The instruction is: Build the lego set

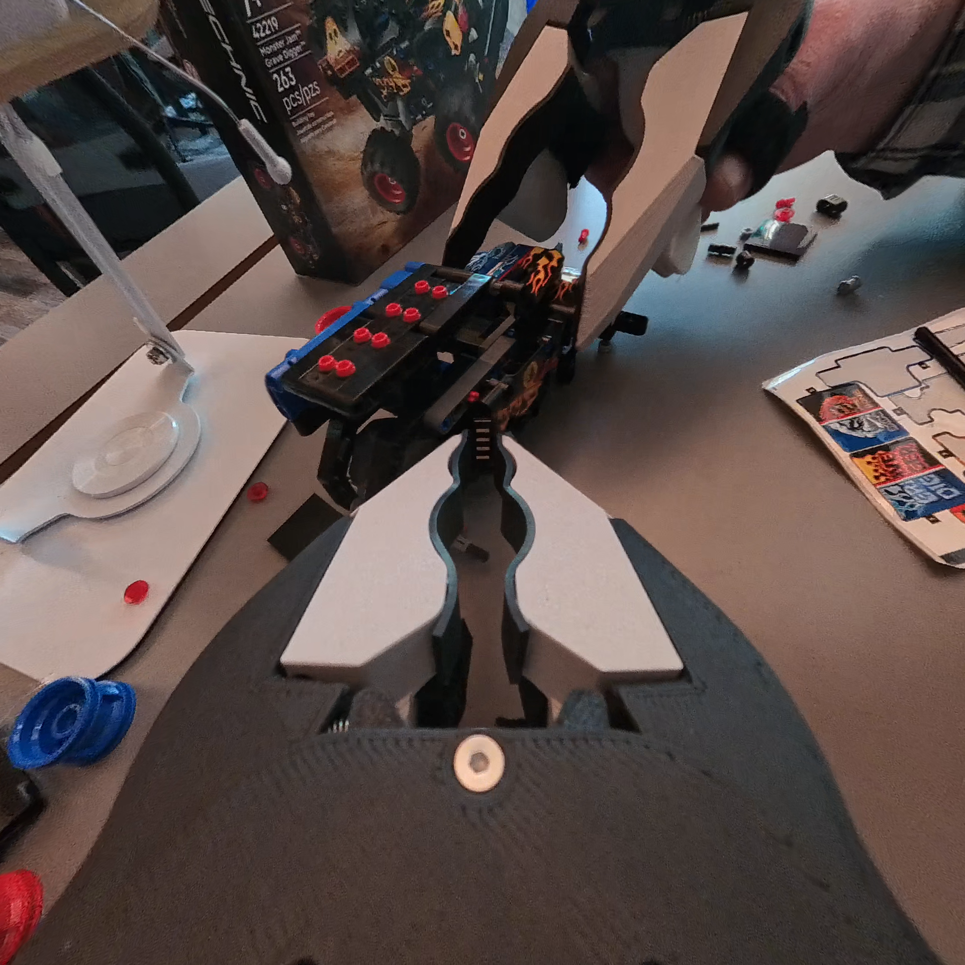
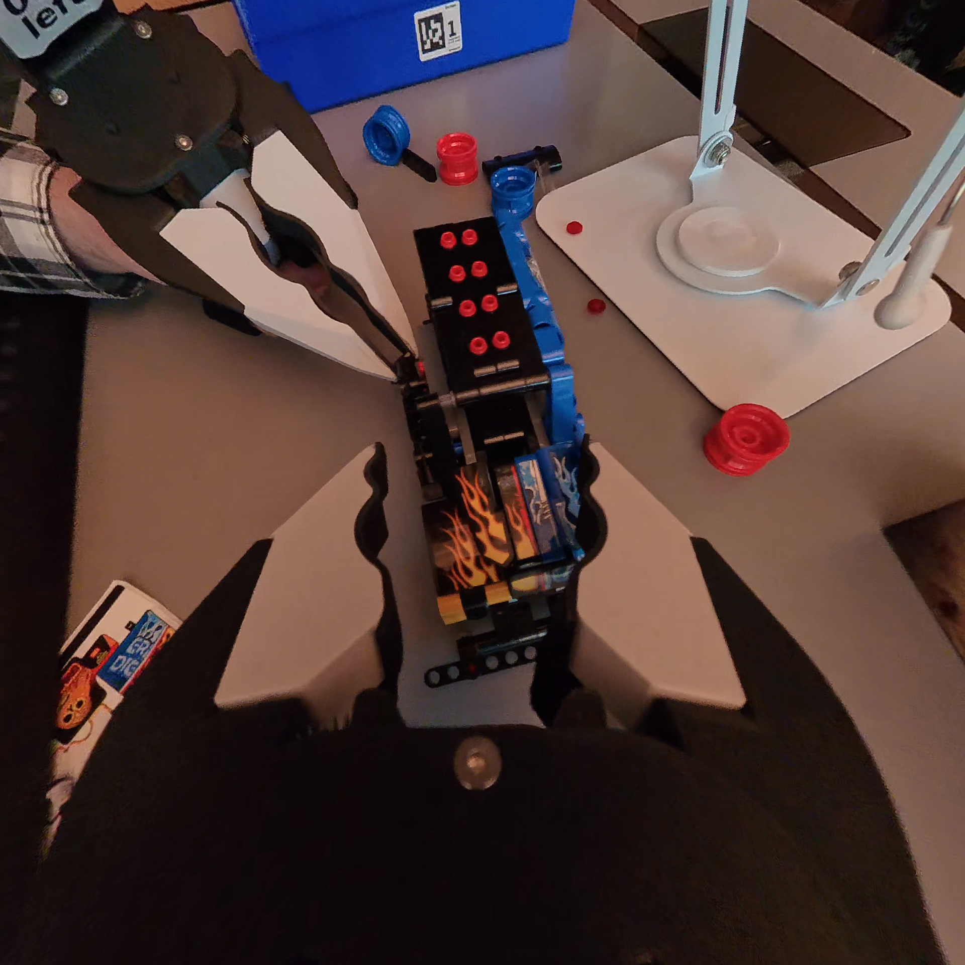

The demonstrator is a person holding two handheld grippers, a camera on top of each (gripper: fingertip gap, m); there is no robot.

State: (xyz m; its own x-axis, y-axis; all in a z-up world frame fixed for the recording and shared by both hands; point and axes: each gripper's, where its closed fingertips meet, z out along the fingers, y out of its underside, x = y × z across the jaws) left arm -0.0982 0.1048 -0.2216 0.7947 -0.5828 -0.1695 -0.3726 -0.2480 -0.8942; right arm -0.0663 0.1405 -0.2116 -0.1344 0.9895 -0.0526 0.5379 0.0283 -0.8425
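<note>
Both grippers on the half-built truck, mid-frame on the grey table

Left gripper [image 1: 481, 444] pinches a small black toothed piece [image 1: 481, 443] at the truck [image 2: 496, 418] side; right gripper [image 2: 483, 517] spreads wide around its flame-stickered end (touching or not, can't tell). Truck's long axis runs up-frame, red studs far end. Printed set box [image 1: 334, 130] upper left, sticker sheet [image 1: 887, 449] right.

1. You work on a grey table [image 2: 209, 418].
2. The partly built truck [image 2: 485, 365] stands on it at the middle.
3. A white lamp base [image 2: 757, 324] lies beside the truck.
4. Loose blue rim [image 2: 385, 134] and red rims [image 2: 457, 159] [image 2: 745, 438] sit nearby.
5. A sticker sheet [image 1: 887, 449], the set's box [image 1: 365, 130] and a blue bin [image 2: 365, 47] rest near the edges.
</note>
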